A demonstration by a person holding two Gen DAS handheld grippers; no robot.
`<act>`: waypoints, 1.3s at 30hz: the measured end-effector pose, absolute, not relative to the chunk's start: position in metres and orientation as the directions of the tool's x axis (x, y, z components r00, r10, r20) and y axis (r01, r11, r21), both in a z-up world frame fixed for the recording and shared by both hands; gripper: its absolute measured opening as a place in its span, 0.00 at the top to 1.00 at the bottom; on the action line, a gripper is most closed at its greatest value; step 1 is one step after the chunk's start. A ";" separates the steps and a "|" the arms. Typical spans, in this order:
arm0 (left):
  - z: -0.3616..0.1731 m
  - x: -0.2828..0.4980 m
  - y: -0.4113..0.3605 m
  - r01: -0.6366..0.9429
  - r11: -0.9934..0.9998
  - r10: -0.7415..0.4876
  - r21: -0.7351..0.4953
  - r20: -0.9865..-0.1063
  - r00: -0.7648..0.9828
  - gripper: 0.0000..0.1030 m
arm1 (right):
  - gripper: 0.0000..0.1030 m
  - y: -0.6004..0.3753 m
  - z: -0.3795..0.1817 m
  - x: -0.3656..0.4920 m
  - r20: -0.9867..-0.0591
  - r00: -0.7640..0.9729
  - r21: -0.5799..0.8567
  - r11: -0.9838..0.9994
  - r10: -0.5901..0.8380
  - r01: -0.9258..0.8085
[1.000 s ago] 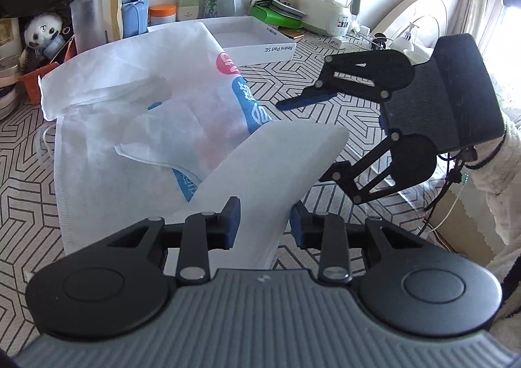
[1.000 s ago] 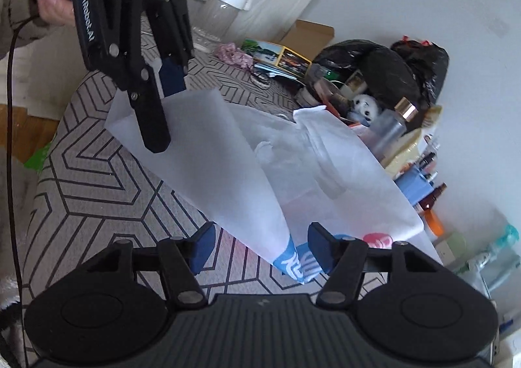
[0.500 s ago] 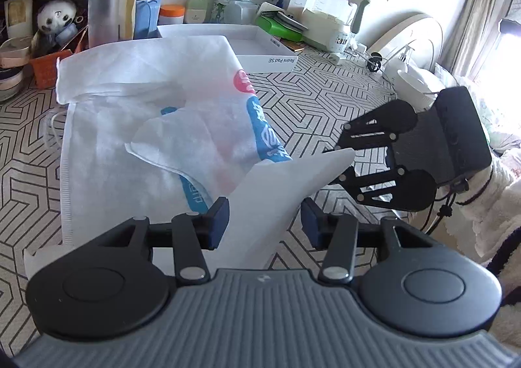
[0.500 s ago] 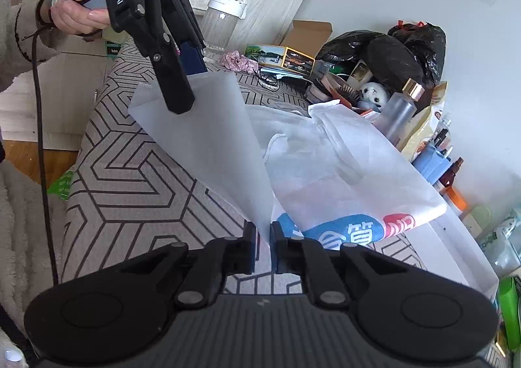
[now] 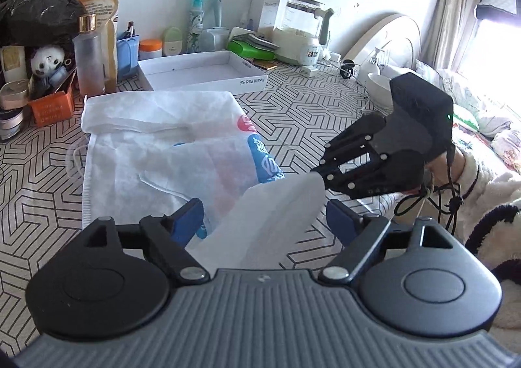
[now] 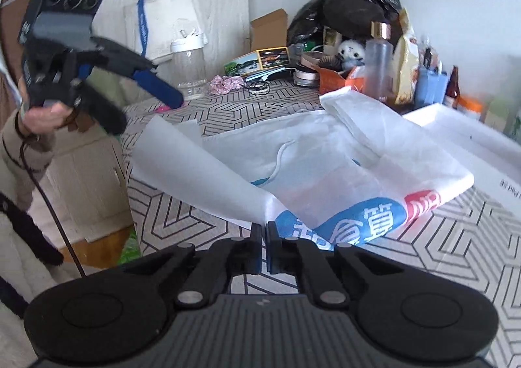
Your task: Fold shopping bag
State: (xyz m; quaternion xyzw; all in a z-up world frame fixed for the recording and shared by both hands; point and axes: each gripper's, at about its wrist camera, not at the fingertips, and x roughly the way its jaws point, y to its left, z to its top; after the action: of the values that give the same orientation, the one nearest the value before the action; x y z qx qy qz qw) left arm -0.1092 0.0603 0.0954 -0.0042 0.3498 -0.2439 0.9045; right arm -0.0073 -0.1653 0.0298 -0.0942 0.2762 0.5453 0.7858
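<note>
— Nearest thing, left side?
— Left claw (image 5: 264, 220), fingers spread wide, either side of a raised white flap of the shopping bag (image 5: 169, 153) — no pinch on it. Blue pads (image 5: 187, 221) clear of the cloth in the left wrist view.

— And the right?
— Right claw (image 6: 263, 239) pressed together on the flap's corner, pinching the shopping bag (image 6: 342, 172) right beside the blue and red print. Seen from the left wrist view too: right claw (image 5: 320, 172) at the far tip of that flap, lifted off the table.

— Rest of the bag?
— Spread flat on the table (image 5: 309, 114) with the black-and-white geometric pattern, handle cut-out facing up, far end folded over on itself into a thick band.

— Beyond it?
— Shallow white box (image 5: 202, 73) just past the folded end. Left of that, a frosted bottle (image 5: 89, 55) with a gold cap, a small panda toy (image 5: 47, 59), an orange box (image 5: 52, 106). Behind those, black rubbish bags (image 5: 35, 10) against the wall. Farther right along the wall, a spray bottle (image 5: 197, 23) and a glass kettle (image 5: 302, 33).
</note>
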 end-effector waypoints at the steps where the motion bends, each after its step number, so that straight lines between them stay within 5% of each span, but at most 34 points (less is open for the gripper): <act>1: 0.094 -0.109 0.057 0.441 0.882 -0.437 -0.166 -0.636 0.636 0.18 | 0.97 -0.166 0.030 -0.004 -0.534 0.251 0.171 0.394 0.808 -0.903; 13: 0.061 -0.095 0.031 0.473 0.881 -0.359 -0.031 -0.693 0.625 0.17 | 0.97 -0.173 0.029 -0.001 -0.528 0.171 0.228 0.333 0.832 -0.915; 14: 0.058 -0.092 0.031 0.471 0.882 -0.361 -0.035 -0.692 0.625 0.24 | 0.97 -0.174 0.029 0.000 -0.528 0.153 0.244 0.323 0.835 -0.914; 16: 0.055 -0.086 0.036 0.458 0.885 -0.376 -0.083 -0.707 0.599 0.88 | 0.95 -0.176 0.031 0.003 -0.527 0.124 0.273 0.306 0.841 -0.912; 17: 0.054 -0.082 0.039 0.449 0.887 -0.382 -0.108 -0.718 0.581 0.94 | 0.94 -0.180 0.033 0.006 -0.511 0.120 0.287 0.301 0.851 -0.910; 23: 0.061 -0.091 0.050 0.448 0.888 -0.390 -0.104 -0.686 0.614 0.94 | 0.88 -0.200 0.050 0.040 -0.396 0.196 0.386 0.356 0.897 -0.851; 28: 0.076 -0.112 0.042 0.464 0.885 -0.362 -0.021 -0.658 0.660 0.94 | 0.88 -0.161 0.032 0.052 -0.540 0.288 0.178 0.442 0.791 -0.879; 32: 0.088 -0.122 0.032 0.473 0.875 -0.307 0.109 -0.629 0.714 0.94 | 0.87 -0.149 0.005 0.046 -0.635 0.167 0.197 0.367 0.755 -0.909; 39: 0.110 -0.093 0.001 0.580 0.761 -0.348 0.292 -0.571 0.744 0.94 | 0.87 -0.173 -0.010 0.032 -0.565 0.102 0.318 0.329 0.819 -0.889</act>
State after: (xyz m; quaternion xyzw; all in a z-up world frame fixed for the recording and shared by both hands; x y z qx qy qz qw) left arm -0.0926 0.0006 0.1098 0.2323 0.2497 -0.2563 0.9044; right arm 0.0325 -0.1732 -0.0099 -0.0513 0.3414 0.5768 0.7404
